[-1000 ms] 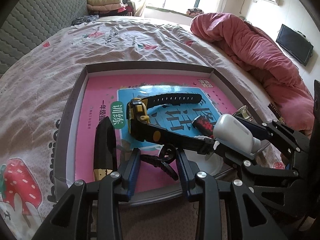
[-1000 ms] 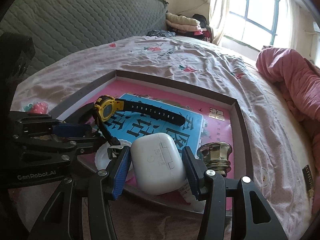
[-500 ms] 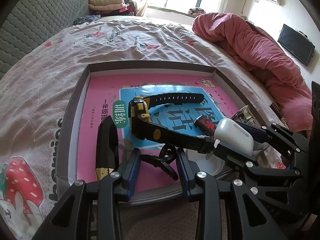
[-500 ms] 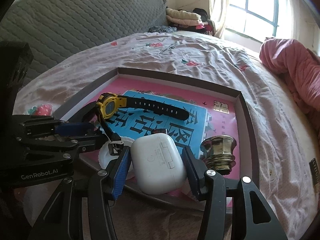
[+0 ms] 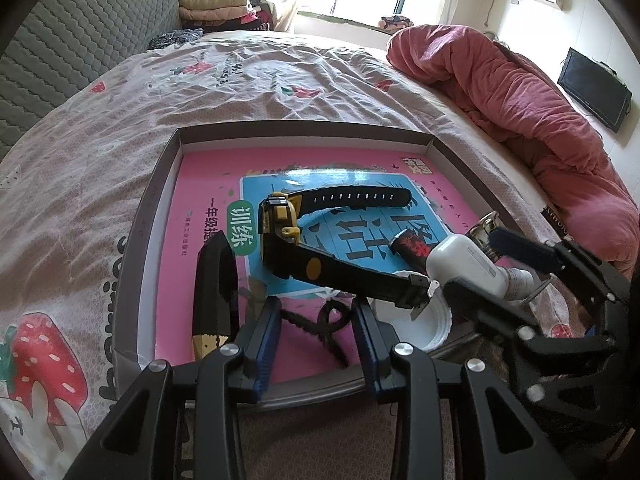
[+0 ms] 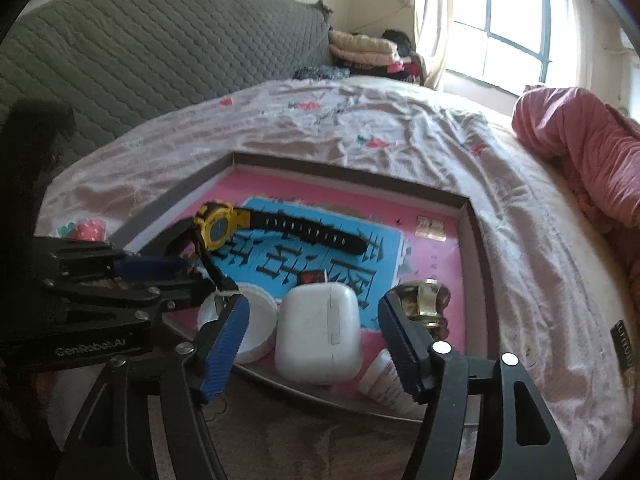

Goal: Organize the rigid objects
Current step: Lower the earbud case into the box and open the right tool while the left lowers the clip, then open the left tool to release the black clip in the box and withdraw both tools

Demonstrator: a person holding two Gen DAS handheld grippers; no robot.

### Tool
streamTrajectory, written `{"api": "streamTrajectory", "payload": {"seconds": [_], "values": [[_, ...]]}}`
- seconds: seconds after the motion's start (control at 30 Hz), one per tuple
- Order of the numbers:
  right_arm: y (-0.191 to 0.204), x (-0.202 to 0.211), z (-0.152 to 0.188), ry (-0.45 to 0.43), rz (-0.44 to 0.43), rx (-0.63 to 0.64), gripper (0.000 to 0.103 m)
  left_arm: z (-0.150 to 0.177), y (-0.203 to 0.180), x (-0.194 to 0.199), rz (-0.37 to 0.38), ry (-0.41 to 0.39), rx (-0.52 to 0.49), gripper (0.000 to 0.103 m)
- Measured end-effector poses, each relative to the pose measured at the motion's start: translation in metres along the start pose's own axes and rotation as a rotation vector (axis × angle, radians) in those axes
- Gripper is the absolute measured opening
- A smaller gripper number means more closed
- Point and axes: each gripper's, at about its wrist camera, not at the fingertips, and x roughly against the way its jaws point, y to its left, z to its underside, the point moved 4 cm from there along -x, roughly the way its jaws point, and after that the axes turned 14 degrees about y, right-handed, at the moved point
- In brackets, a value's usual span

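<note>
White plastic earbud case (image 6: 318, 338) sits at the near edge of the shallow grey tray (image 6: 474, 240), resting partly on the tray's near rim, between the blue pads of the right gripper (image 6: 316, 338); its jaws have just been opening and now stand wide, pads clear of the case on both sides. A white round lid (image 6: 244, 320) lies just left of the case, a brass knob (image 6: 424, 304) just right, a white tube (image 6: 384, 384) below it by the right pad. Small red-black cylinder (image 6: 312, 277) lies just behind the case. A yellow-faced watch (image 5: 280, 220) with black strap lies across the pink and blue book (image 5: 192, 208) lining the tray. The left gripper (image 5: 316, 332) hangs over the tray's near edge, jaws partly apart around a black hair clip (image 5: 320, 324); pads look clear of it, though it's hard to be sure from this angle. A black and gold folding tool (image 5: 216, 292), possibly a knife, lies left of the left gripper inside the tray. The tray sits on a strawberry-print bedsheet (image 5: 80, 200), with a pink quilt (image 5: 520, 100) bunched at the far right.
</note>
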Motion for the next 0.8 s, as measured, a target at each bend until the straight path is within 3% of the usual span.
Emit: {"api": "streamTrajectory", "payload": {"seconds": [0.63,0.8], "values": [[-0.021,0.008,0.002,-0.026,0.01,-0.096,0.074,0.006,-0.005,0.01,-0.026,-0.034,0.006,0.037],[-0.023,0.019,0.002,-0.063,0.015,-0.102,0.074,0.01,-0.007,0.023,-0.04,-0.083,0.02,0.038]]}}
